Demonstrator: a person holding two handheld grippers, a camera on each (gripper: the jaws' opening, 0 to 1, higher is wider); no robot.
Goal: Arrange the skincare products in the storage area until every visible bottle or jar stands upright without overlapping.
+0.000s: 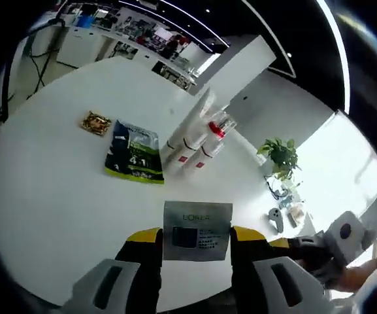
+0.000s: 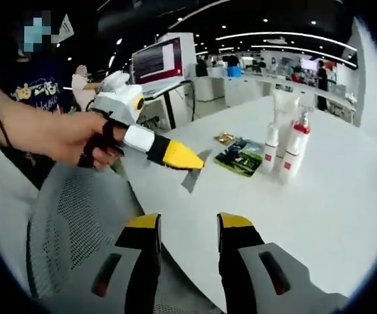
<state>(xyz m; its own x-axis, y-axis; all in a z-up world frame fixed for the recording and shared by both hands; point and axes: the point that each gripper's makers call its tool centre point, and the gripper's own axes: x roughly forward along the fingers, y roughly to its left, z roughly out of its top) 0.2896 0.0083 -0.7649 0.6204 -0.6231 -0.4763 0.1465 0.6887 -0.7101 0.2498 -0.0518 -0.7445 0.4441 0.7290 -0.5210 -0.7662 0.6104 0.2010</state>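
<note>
- Left tongs (image 1: 196, 243): the yellow-tipped jaws are closed onto the two side edges of a flat silver L'Oréal sachet with a dark square panel (image 1: 197, 231), held upright and face-on to the left gripper view; in the right gripper view the same left tongs (image 2: 189, 159) show from the side, carried by a person's hand (image 2: 77, 139), with the sachet (image 2: 195, 174) hanging edge-on above the near rim of the table.
- Right tongs (image 2: 188, 226): the jaws stand well apart with nothing between them, held low beside the table's edge over a grey mesh office chair (image 2: 64, 216).
- Round white table (image 1: 51, 196): carries all the products (background desks and monitors play no part).
- Tall white bottles with red bands (image 1: 189, 139), among them a clear pump bottle with a red collar (image 1: 215, 133): clustered past the table's middle, standing upright in the right gripper view (image 2: 286, 147), touching or nearly so.
- Dark green and white printed sachet (image 1: 134, 152): lying flat just beside the bottles; a small gold foil packet (image 1: 96, 123) lies near it.
- Governing relation: the bottle cluster lies straight ahead of the left tongs, across bare table; the loaded left tongs look the nearer of the two, so the sachet would probably be carried forward and set near the group without overlap.
</note>
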